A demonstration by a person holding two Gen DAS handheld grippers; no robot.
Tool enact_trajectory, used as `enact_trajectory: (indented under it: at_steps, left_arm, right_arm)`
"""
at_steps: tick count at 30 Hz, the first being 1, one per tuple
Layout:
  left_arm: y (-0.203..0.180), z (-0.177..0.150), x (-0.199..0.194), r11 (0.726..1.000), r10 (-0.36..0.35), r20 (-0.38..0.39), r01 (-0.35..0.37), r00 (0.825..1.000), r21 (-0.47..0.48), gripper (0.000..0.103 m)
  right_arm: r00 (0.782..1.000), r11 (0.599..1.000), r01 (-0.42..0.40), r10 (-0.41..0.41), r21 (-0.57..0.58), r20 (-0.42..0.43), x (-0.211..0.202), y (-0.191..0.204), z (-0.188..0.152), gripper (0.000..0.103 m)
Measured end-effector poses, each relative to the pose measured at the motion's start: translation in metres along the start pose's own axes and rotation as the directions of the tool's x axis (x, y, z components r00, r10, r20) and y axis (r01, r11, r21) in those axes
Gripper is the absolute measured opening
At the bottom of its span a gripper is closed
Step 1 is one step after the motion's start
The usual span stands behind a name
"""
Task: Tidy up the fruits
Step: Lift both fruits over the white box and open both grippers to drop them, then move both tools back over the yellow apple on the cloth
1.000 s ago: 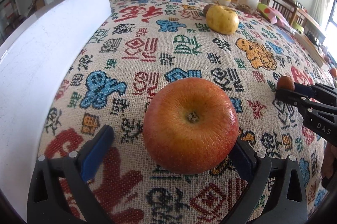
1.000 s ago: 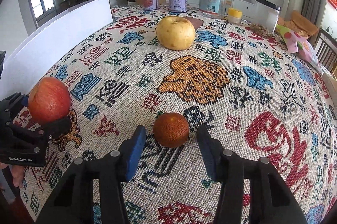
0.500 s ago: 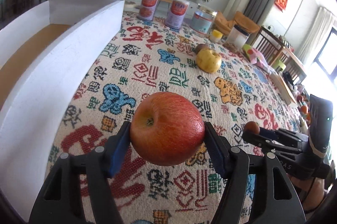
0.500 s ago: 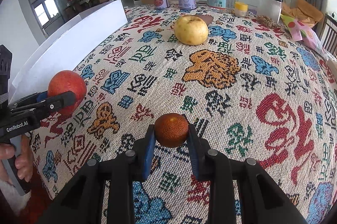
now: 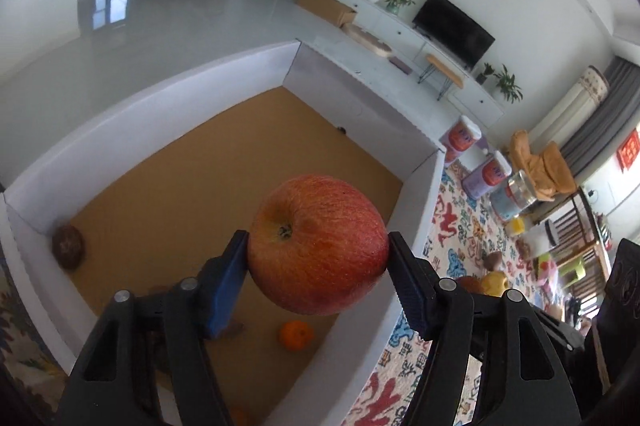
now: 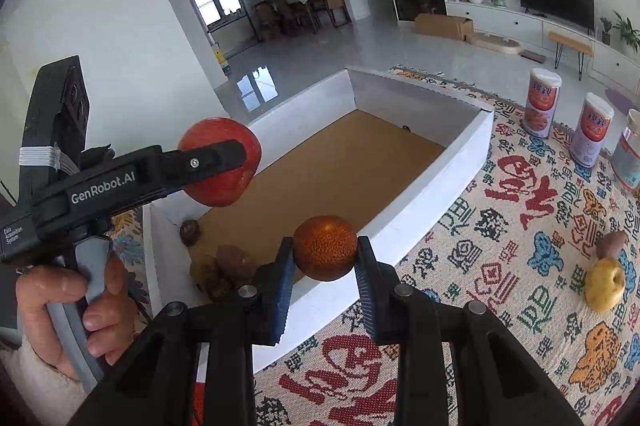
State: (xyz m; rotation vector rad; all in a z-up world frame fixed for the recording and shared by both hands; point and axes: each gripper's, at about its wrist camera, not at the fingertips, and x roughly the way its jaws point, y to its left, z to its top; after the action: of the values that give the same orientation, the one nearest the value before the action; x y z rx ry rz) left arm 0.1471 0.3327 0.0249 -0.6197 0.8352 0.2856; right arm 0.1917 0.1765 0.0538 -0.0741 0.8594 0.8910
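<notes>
My left gripper (image 5: 318, 260) is shut on a red apple (image 5: 318, 246) and holds it in the air above the white box (image 5: 380, 306) with a brown floor. The apple also shows in the right wrist view (image 6: 222, 161), over the box's near left corner. My right gripper (image 6: 325, 266) is shut on a small dark orange fruit (image 6: 325, 253) and holds it above the box's long near wall (image 6: 420, 209). In the box lie a small orange (image 5: 296, 335), a brown round fruit (image 5: 68, 246) and some brownish fruits (image 6: 228, 270).
A yellow apple (image 6: 604, 286) and a brown fruit (image 6: 610, 242) lie on the patterned tablecloth (image 6: 500, 266) to the right of the box. Two cans (image 6: 542, 103) and a jar (image 6: 630, 157) stand at the table's far edge.
Both grippers have lifted their fruits off the tablecloth and swung left. The apple now hangs over the box's inside; the dark orange fruit is above the box's wall.
</notes>
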Motion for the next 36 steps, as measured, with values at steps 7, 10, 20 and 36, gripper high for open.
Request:
enact_trajectory:
  at_steps: [7,10,20,36]
  left_arm:
    - [0.047,-0.018,0.065,0.985,0.022,-0.205,-0.057,0.978,-0.166,0.070]
    - [0.050,-0.025,0.061,0.982,-0.013,-0.168,-0.019,0.986,-0.188,0.075]
    - [-0.045,-0.059,-0.013,0.993,-0.049,0.064,0.041,0.997,0.108,0.094]
    - [-0.232,-0.264,0.085,0.729,-0.038,-0.084,0.085,0.996,0.680,0.097]
  right_arm:
    - [0.984,0.995,0.080,-0.088,-0.058,-0.157,0.092,0.021,0.020,0.031]
    - [0.980,0.993,0.113,-0.118,-0.043,-0.160,0.099,0.014,0.018,0.053]
    - [0.966,0.973,0.231,-0.231,0.011,0.113,-0.002,-0.047,-0.038,0.095]
    - [0.783,0.711,0.604,-0.613,0.361,-0.104,-0.138,-0.234,-0.279,0.097]
